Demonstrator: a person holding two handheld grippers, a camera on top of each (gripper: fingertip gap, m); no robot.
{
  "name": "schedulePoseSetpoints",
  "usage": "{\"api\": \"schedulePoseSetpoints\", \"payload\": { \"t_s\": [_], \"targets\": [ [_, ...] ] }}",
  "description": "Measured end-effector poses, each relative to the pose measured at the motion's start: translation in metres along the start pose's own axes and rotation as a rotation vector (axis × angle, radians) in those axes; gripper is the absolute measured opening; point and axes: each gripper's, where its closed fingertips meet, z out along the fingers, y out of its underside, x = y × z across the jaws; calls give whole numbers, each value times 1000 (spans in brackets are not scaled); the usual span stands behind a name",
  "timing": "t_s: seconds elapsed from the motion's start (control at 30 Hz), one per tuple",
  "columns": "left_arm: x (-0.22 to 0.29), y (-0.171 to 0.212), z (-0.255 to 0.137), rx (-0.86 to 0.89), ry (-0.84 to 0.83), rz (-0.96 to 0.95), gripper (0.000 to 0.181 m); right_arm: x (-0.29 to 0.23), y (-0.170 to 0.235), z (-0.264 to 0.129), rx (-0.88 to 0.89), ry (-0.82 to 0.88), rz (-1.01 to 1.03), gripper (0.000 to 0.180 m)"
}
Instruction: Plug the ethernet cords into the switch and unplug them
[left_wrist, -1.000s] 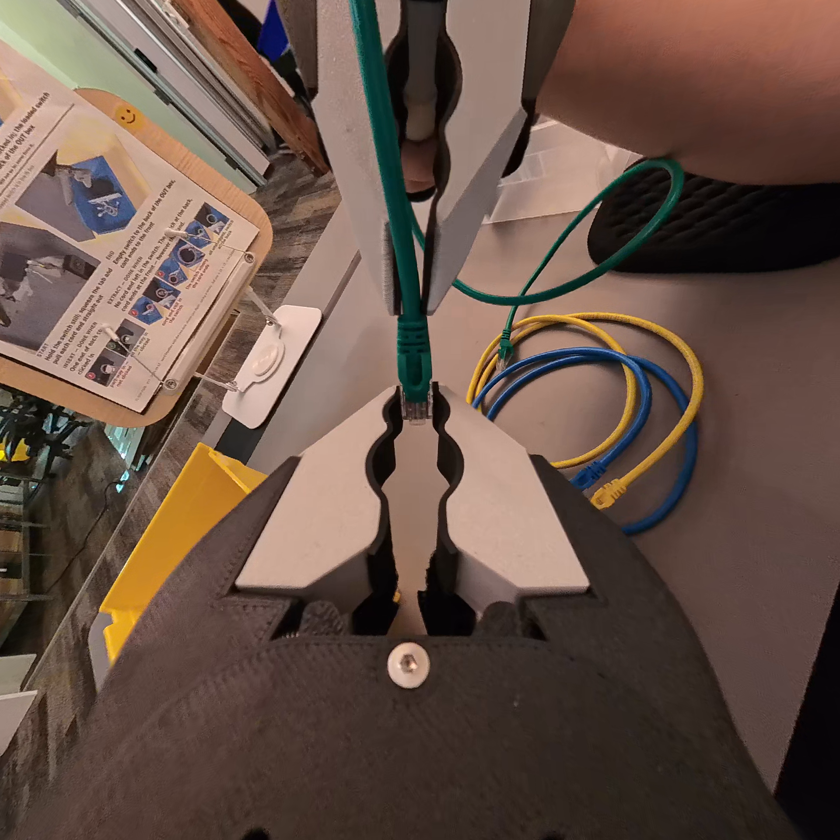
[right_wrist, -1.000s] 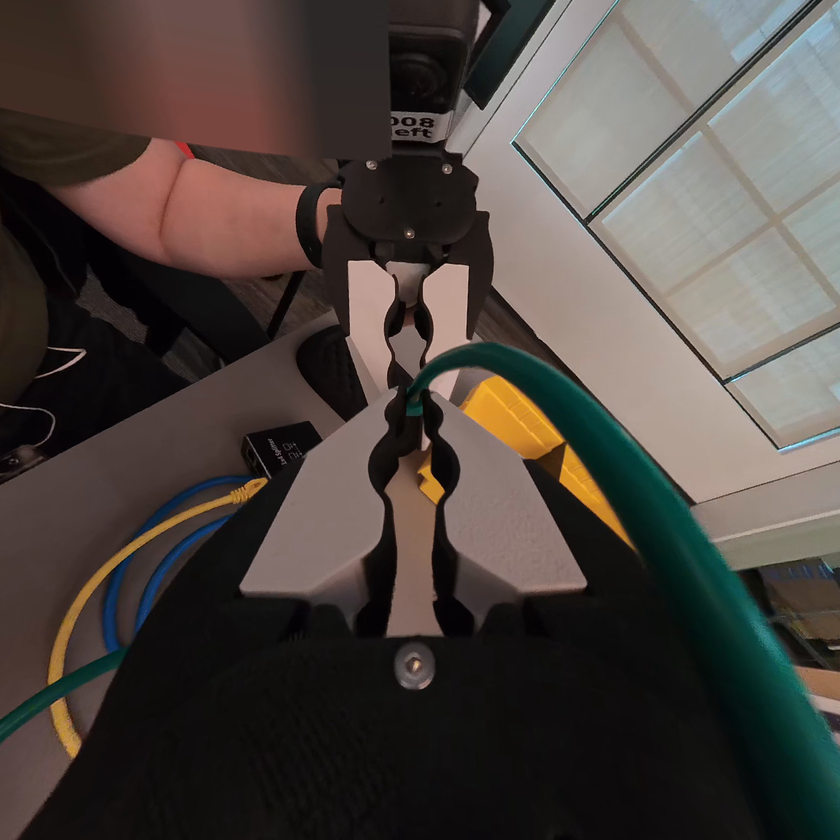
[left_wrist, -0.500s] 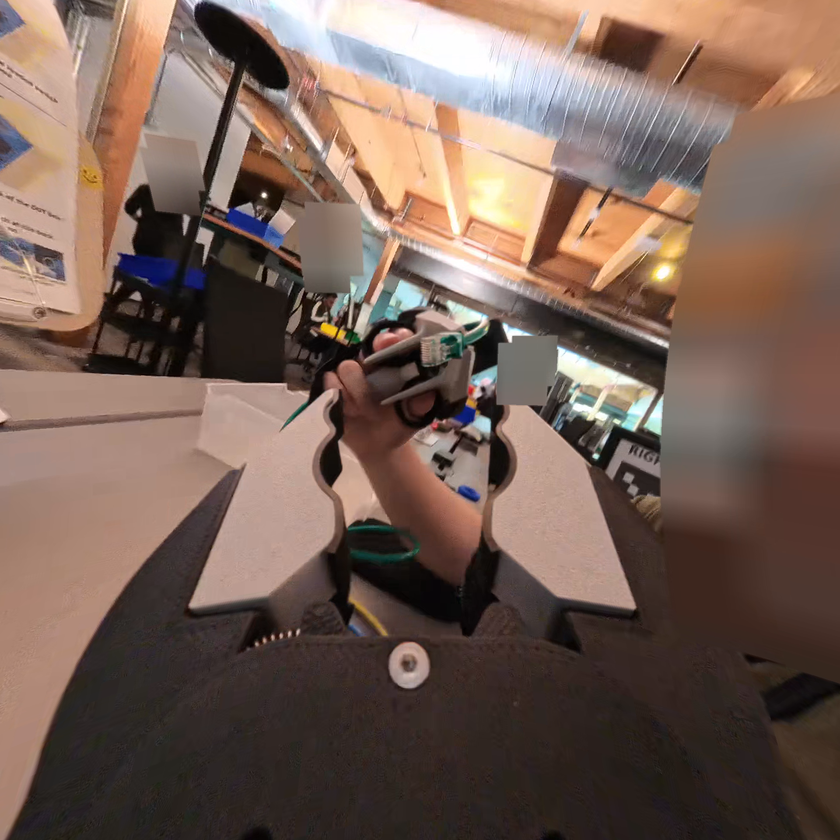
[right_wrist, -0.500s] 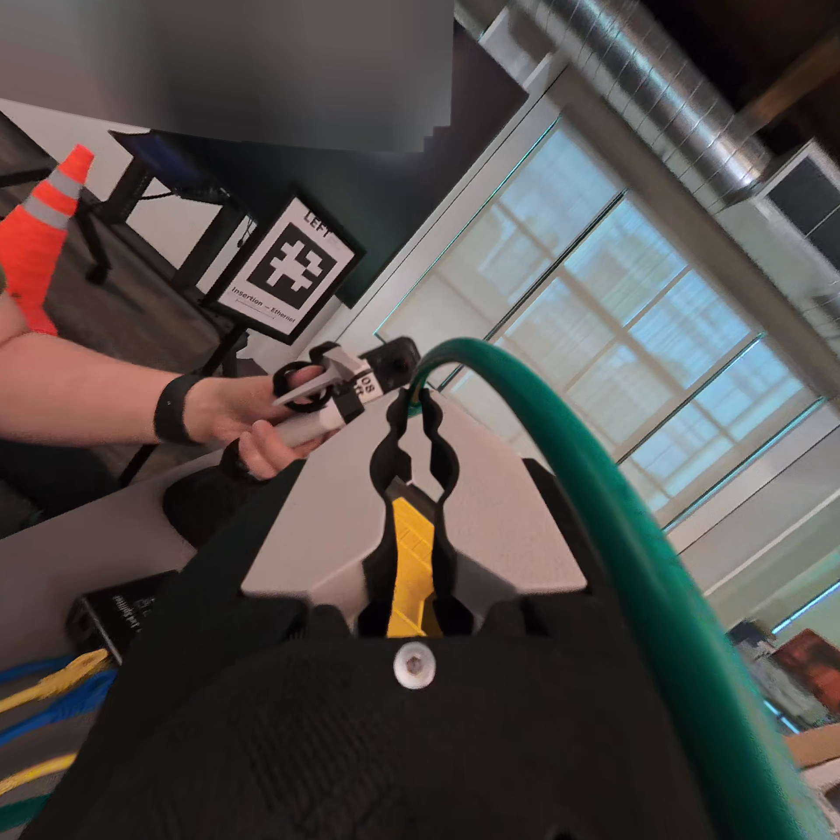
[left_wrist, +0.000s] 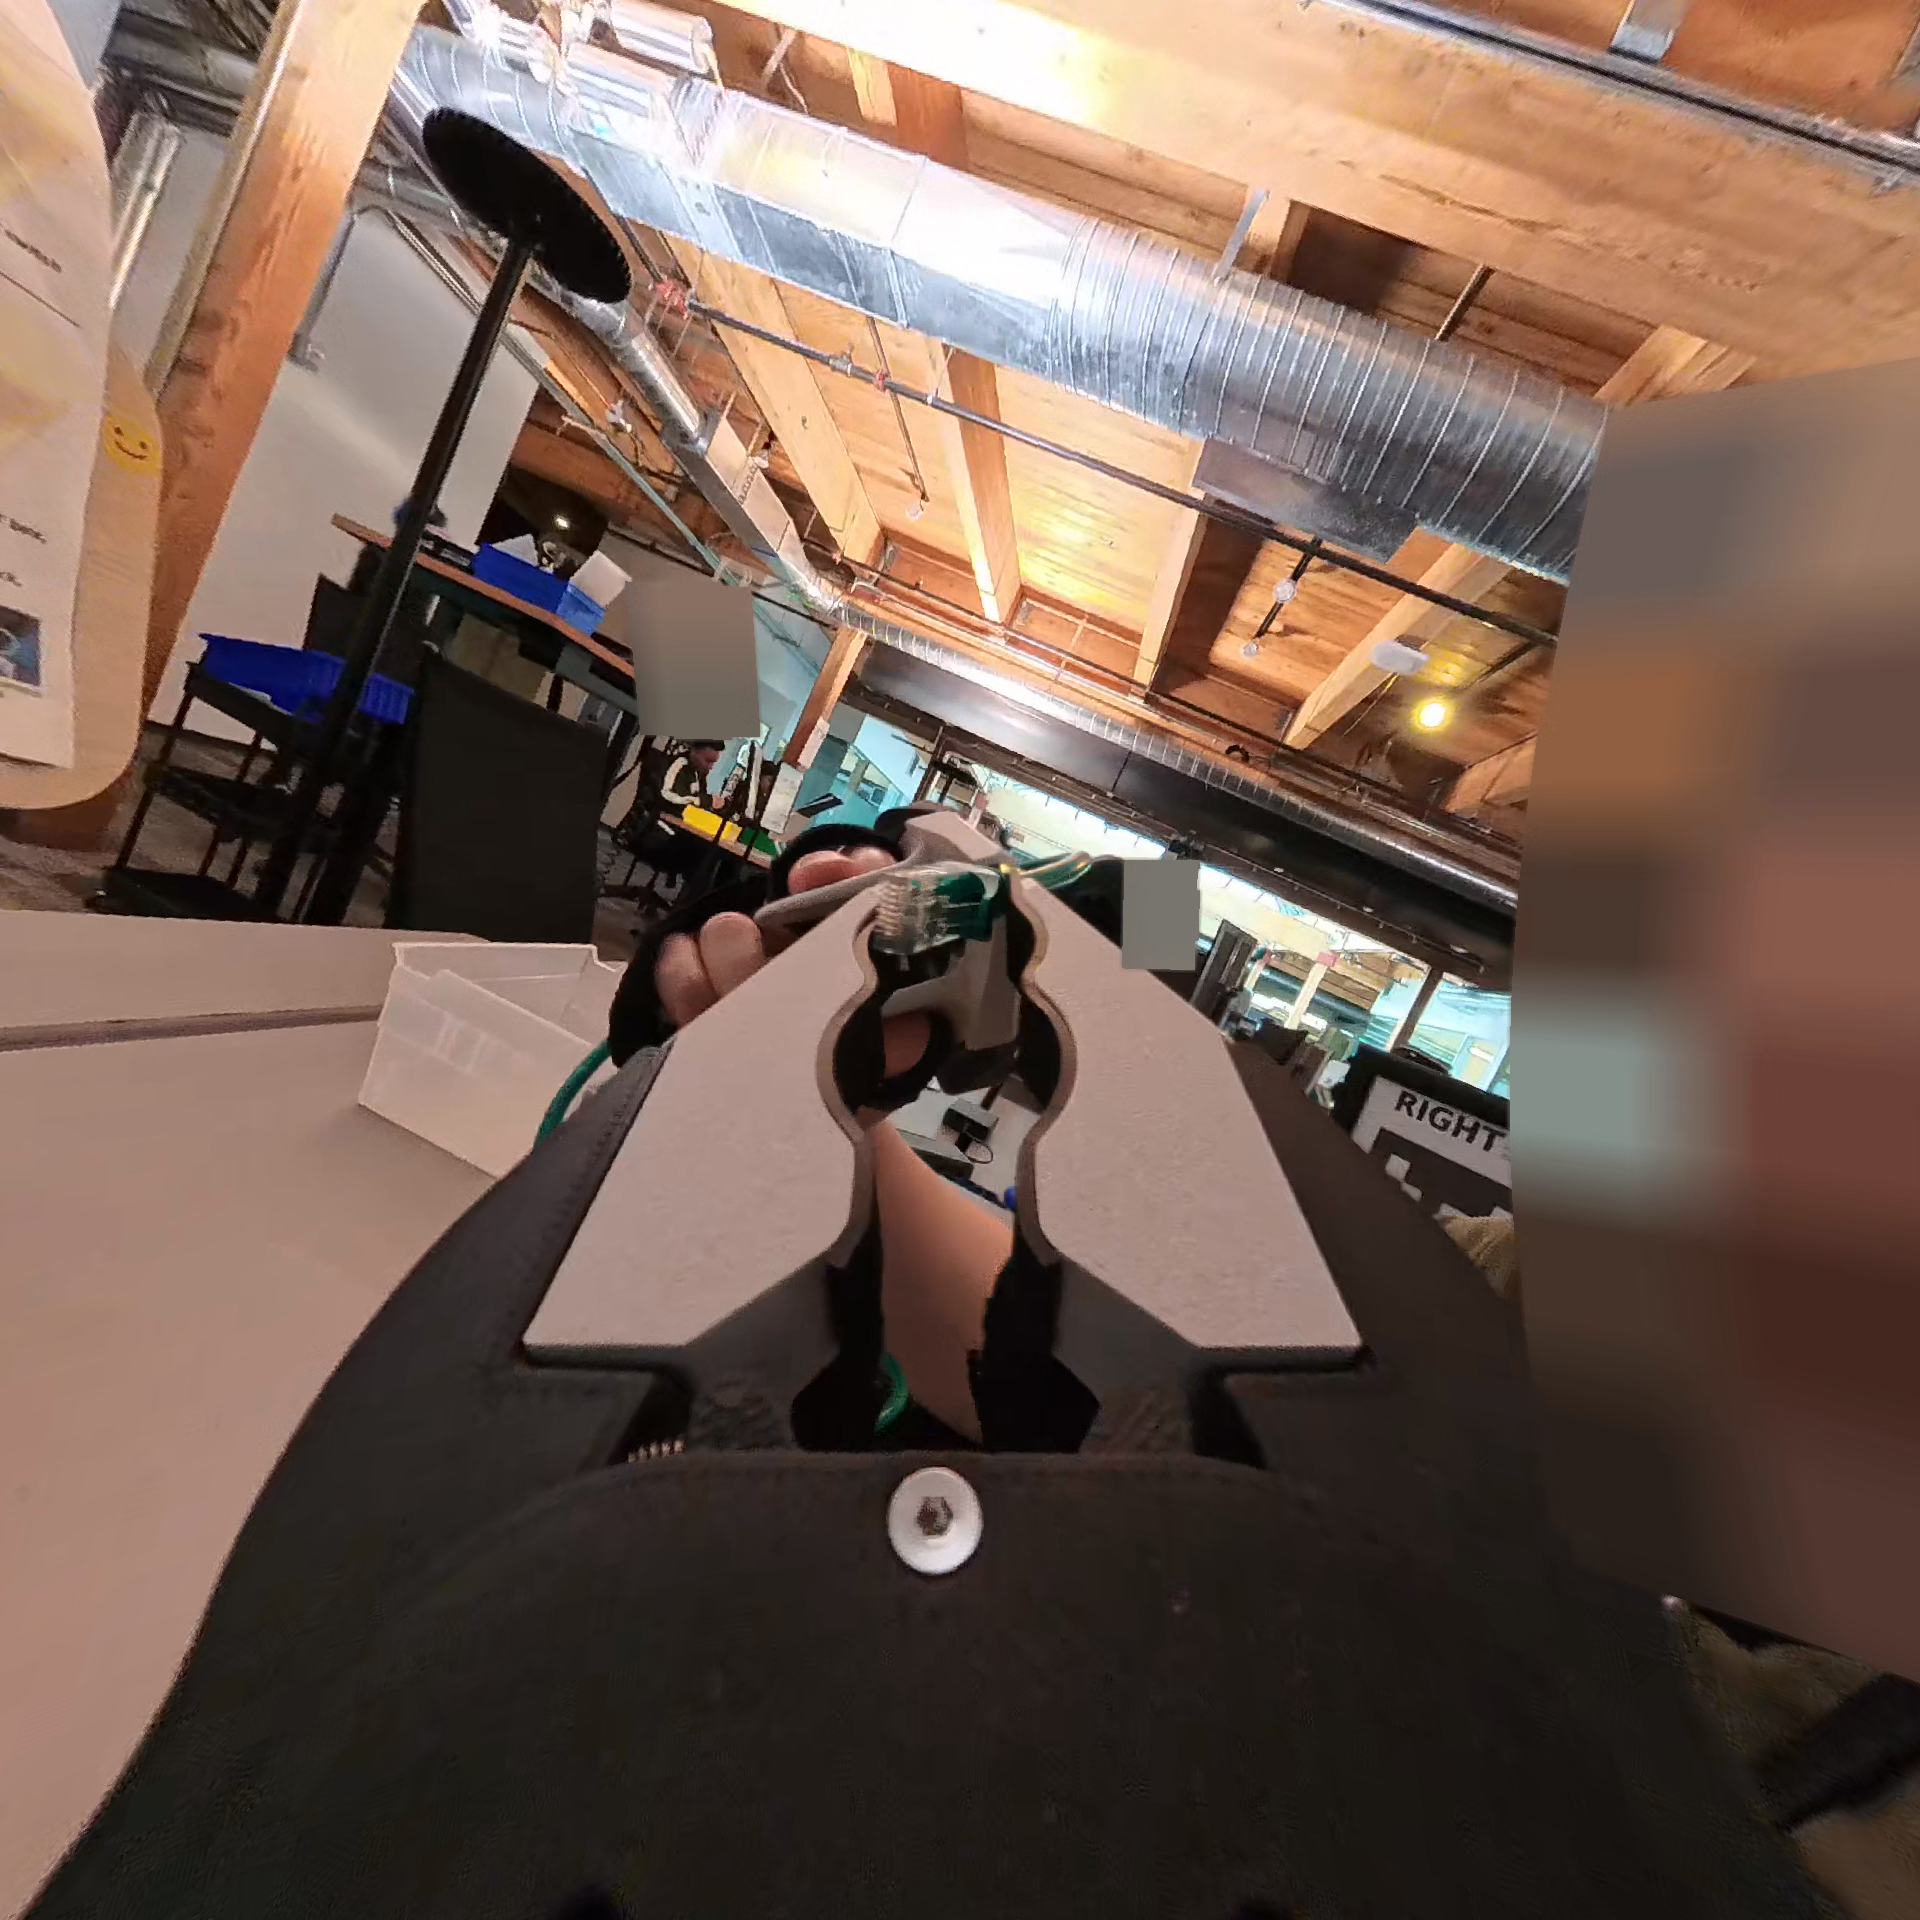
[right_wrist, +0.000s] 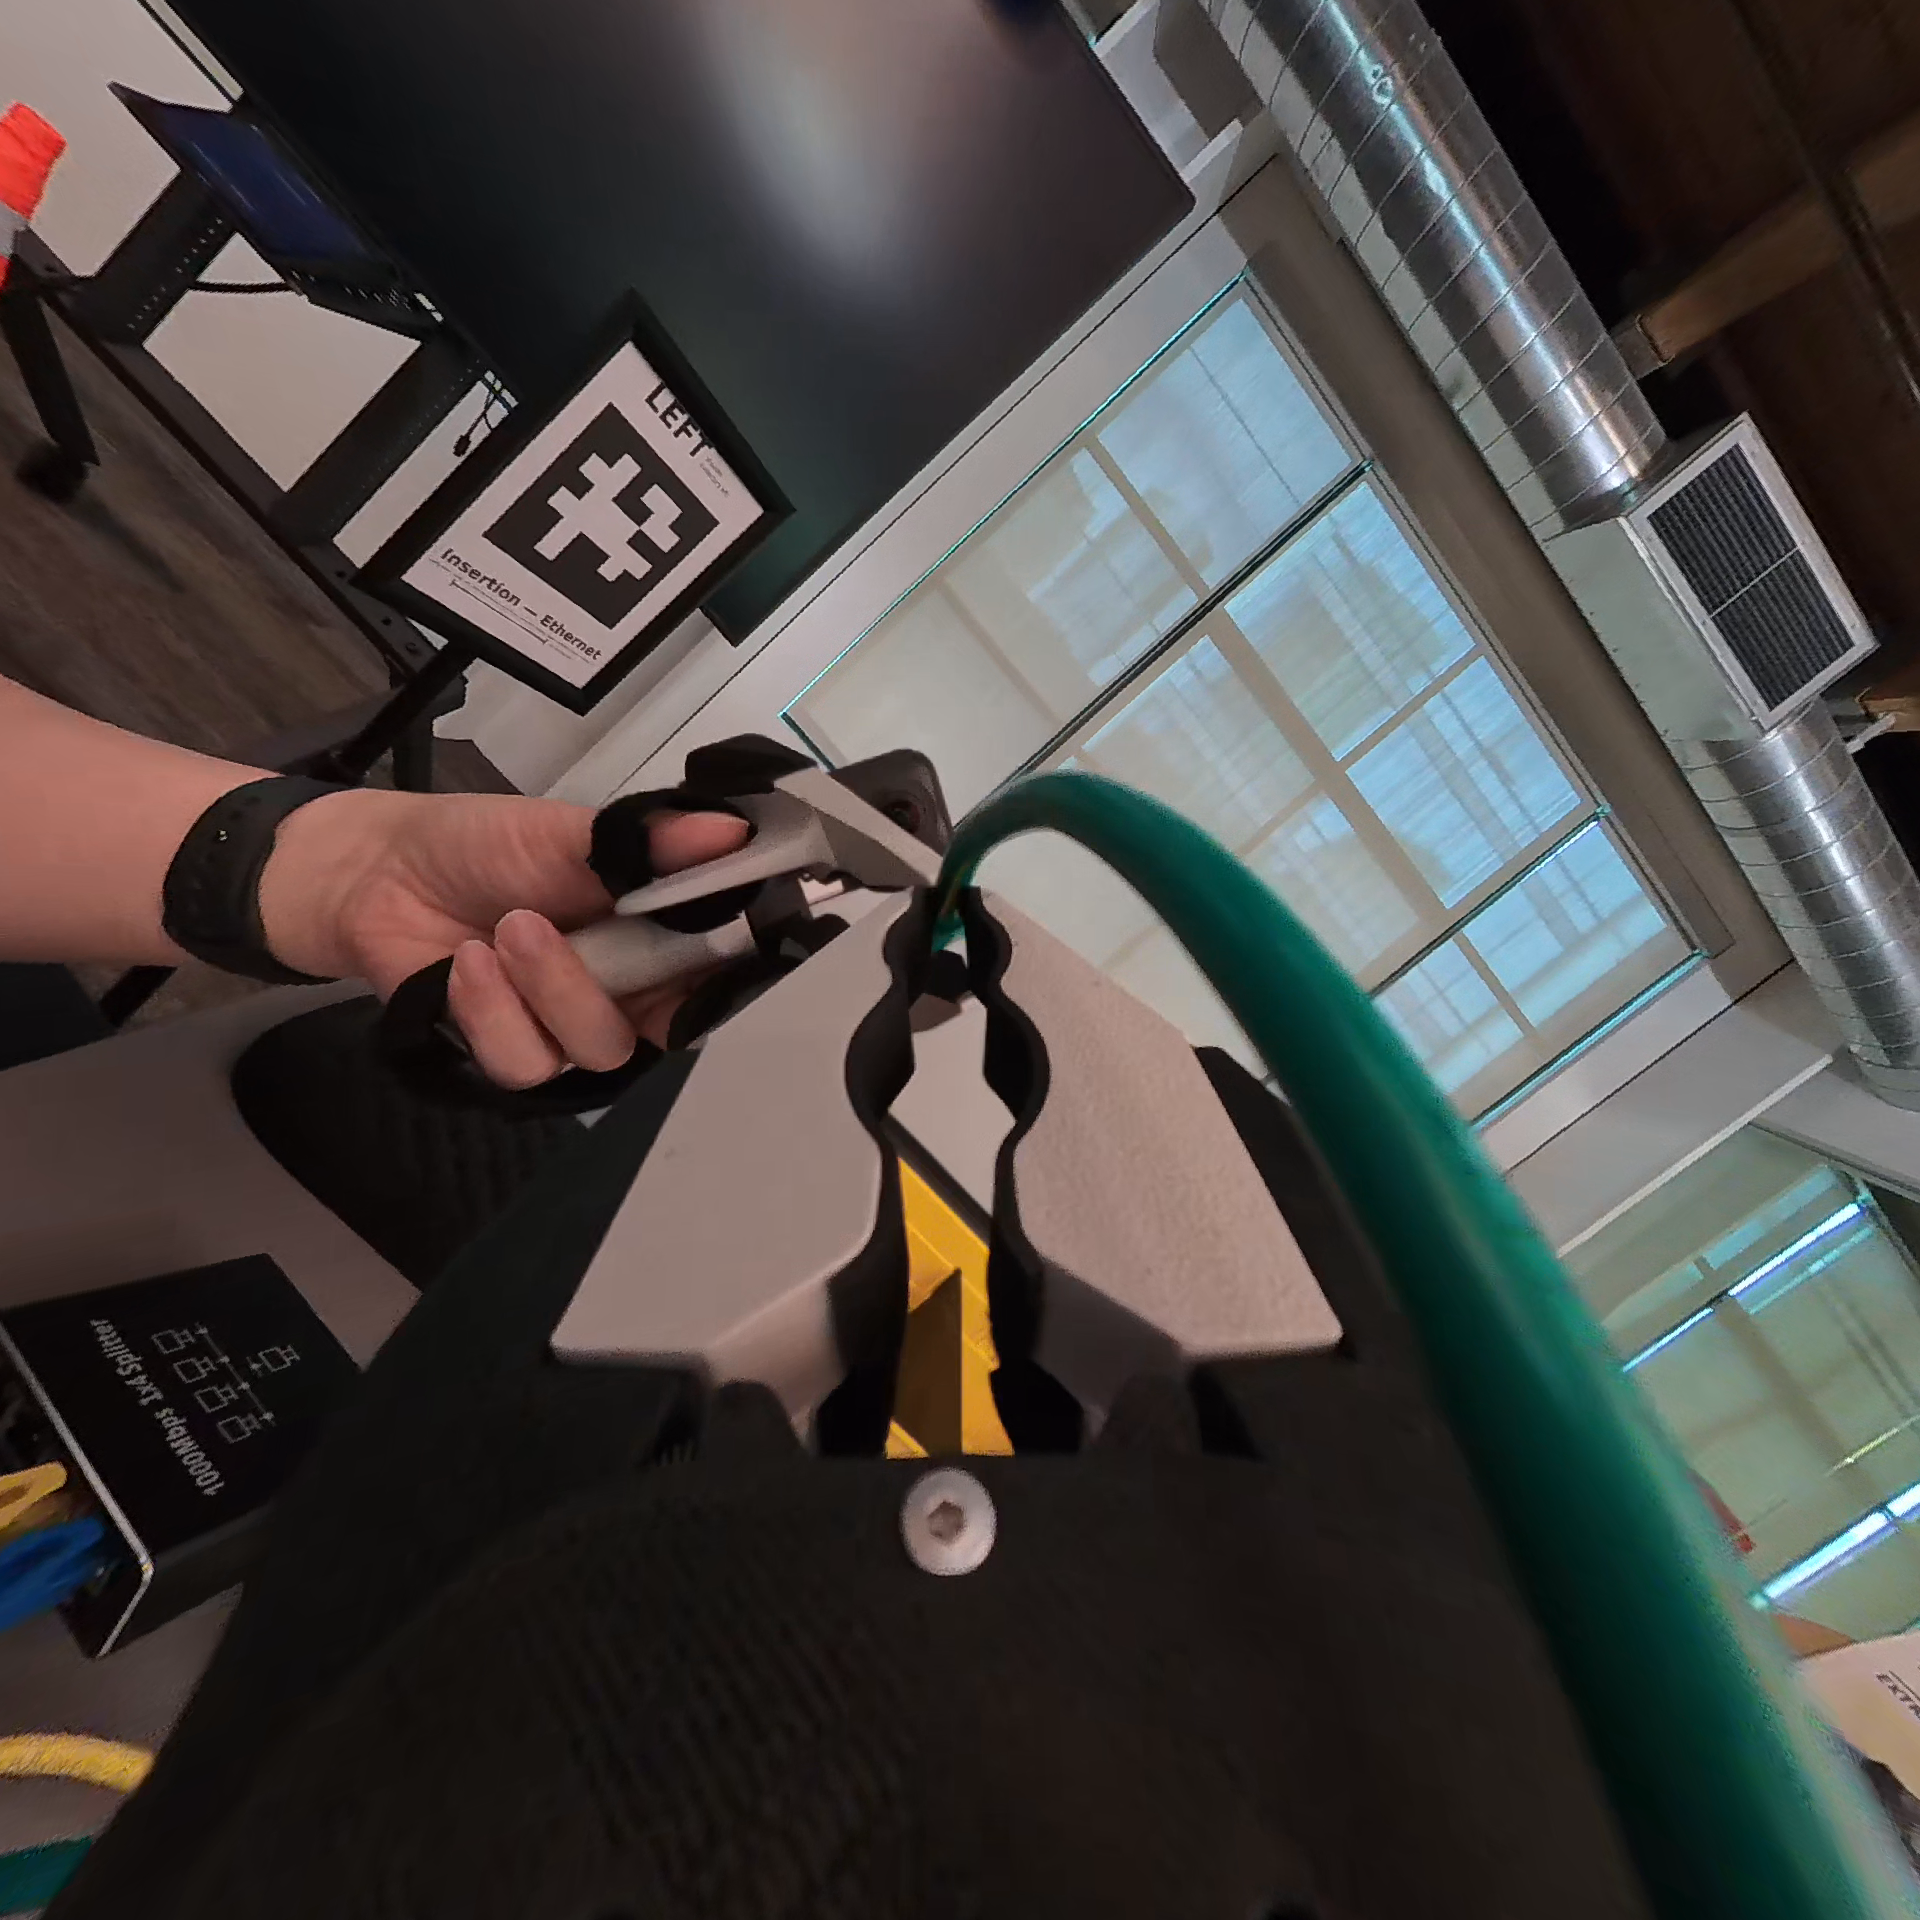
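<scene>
Both grippers are raised above the table and meet tip to tip. My right gripper (right_wrist: 940, 914) is shut on the green cable (right_wrist: 1351, 1143) just behind its plug; the cable arcs back over it. In the left wrist view the green plug (left_wrist: 909, 906) lies crosswise between the tips of my left gripper (left_wrist: 940, 920), whose jaws are closed in around it. The right gripper's grey fingers (left_wrist: 982, 997) show behind. The black switch (right_wrist: 177, 1403) sits on the table at lower left, with blue (right_wrist: 42, 1558) and yellow (right_wrist: 26, 1496) plugs at its end.
A grey table (left_wrist: 156, 1247) carries a white tray (left_wrist: 468, 1039) at its far side. A yellow bin (right_wrist: 935, 1299) shows between the right jaws. A black mesh pad (right_wrist: 364, 1132) lies under the left hand. A framed marker sign (right_wrist: 582, 520) stands behind. My left and right fingertips are right by each other. From either gripper's tips it is about 25 centimetres to the black switch (right_wrist: 177, 1403).
Both grippers lifted and tilted up from the table. The left gripper let go of the plug, opened wide, and has now closed in around it again. The right kept its hold.
</scene>
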Motion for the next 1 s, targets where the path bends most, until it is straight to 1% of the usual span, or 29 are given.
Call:
{"api": "schedulePoseSetpoints", "payload": {
  "t_s": [0.03,0.1,0.2,0.23,0.3,0.37,0.4,0.47,0.5,0.67,1.0],
  "targets": [
    [2,-1,0,2,0,12,14,1,0,0,0,7,-8,5],
    [4,-2,0,-9,-5,45,13,1,-3,0,9,12,-8,5],
    [3,-3,0,-44,-57,84,13,3,-2,0,-9,33,-35,8],
    [-2,-3,-1,-67,-96,85,13,4,-2,0,-11,37,-51,16],
    [-11,-1,-5,-130,-175,99,13,8,-6,-2,-17,63,-92,22],
    [-15,2,-7,-191,-228,118,13,6,-5,-3,-61,40,-148,23],
    [-13,3,-8,-213,-239,124,13,4,1,-3,-116,21,-196,24],
    [-15,2,-11,-254,-293,146,13,-2,13,-4,-218,-23,-282,24],
    [-16,2,-12,-278,-326,165,13,-4,16,-3,-244,-36,-291,24],
    [-18,3,-15,-352,-421,218,13,-4,17,-2,-258,-36,-278,12],
    [-22,8,-19,-360,-427,160,13,-8,24,2,-309,-64,-253,9]
  ]
}}
